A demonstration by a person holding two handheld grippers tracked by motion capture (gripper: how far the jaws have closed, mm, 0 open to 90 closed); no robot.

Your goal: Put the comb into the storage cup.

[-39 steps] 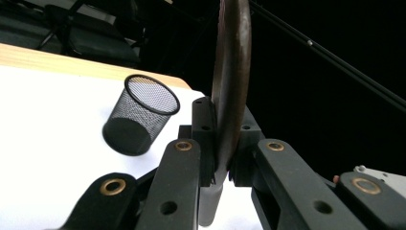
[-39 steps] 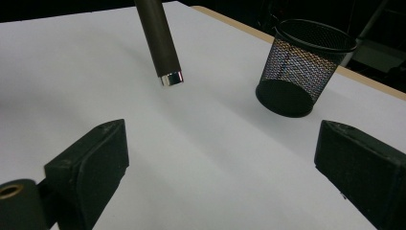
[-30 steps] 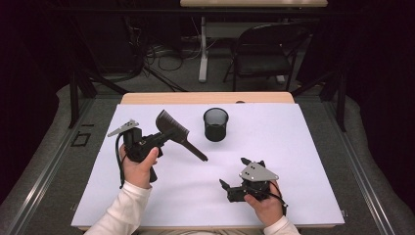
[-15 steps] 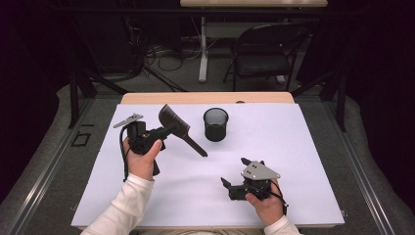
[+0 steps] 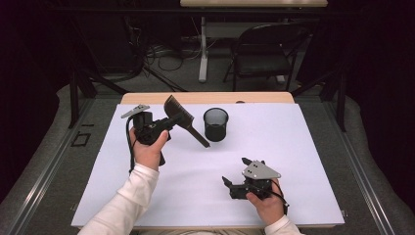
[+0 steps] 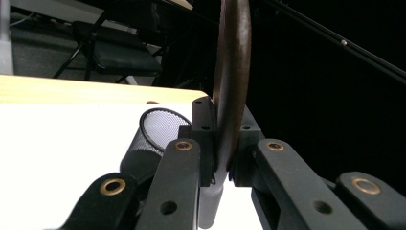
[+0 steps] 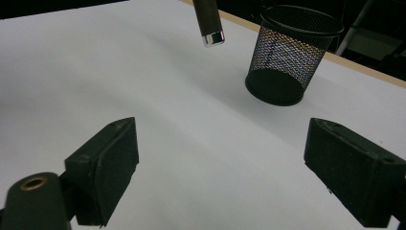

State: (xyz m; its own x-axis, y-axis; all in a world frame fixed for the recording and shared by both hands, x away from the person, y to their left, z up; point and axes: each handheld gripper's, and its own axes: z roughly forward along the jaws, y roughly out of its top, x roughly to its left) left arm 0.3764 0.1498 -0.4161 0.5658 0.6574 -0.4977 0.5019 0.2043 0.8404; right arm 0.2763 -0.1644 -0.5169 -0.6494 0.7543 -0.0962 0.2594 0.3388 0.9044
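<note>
While the left gripper (image 5: pixel 169 123) pinches the brush (image 5: pixel 182 119) aloft just left of the mesh cup (image 5: pixel 216 124), lifting looks done; dropping it in remains. Right gripper (image 5: pixel 234 185) rests spread and empty on the table (image 5: pixel 293 147).

I hold the dark brown wooden brush (image 5: pixel 179 117), with its broad flat head and long slim metal-tipped handle, clamped between my left fingers (image 6: pixel 206 139). It hangs above the white desk (image 5: pixel 293 147), head up and far left, handle slanting down to the right, its tip just beside the upright black wire-mesh cup (image 5: pixel 216 124).
</note>
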